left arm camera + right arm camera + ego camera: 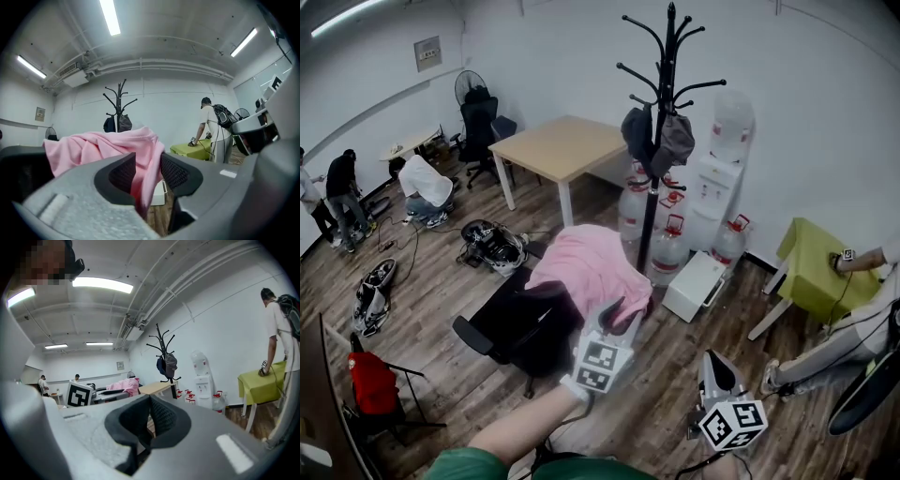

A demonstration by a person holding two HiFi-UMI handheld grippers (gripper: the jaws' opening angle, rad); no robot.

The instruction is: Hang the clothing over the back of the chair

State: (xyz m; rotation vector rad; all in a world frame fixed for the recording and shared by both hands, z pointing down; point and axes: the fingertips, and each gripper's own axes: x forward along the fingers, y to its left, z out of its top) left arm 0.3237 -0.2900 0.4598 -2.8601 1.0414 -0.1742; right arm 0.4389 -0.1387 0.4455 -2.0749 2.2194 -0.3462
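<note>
A pink garment [591, 264] lies draped over the back of a black office chair [520, 328] in the middle of the head view. My left gripper [624, 315] is at the garment's near right edge. In the left gripper view its jaws [147, 168] stand apart, and a hanging fold of the pink garment [101, 146] runs down between the pads without being pinched. My right gripper [714, 360] hovers to the right of the chair, away from the cloth. Its jaws [150, 405] are shut with nothing in them. The pink garment [123, 386] shows far off in that view.
A black coat rack [659, 141] with dark bags stands just behind the chair, with water jugs [669, 249], a dispenser [724, 178] and a white box [695, 286] at its foot. There is a wooden table [562, 145] behind, a green table [816, 267] and a seated person [848, 342] on the right, and a red chair [371, 384] on the left.
</note>
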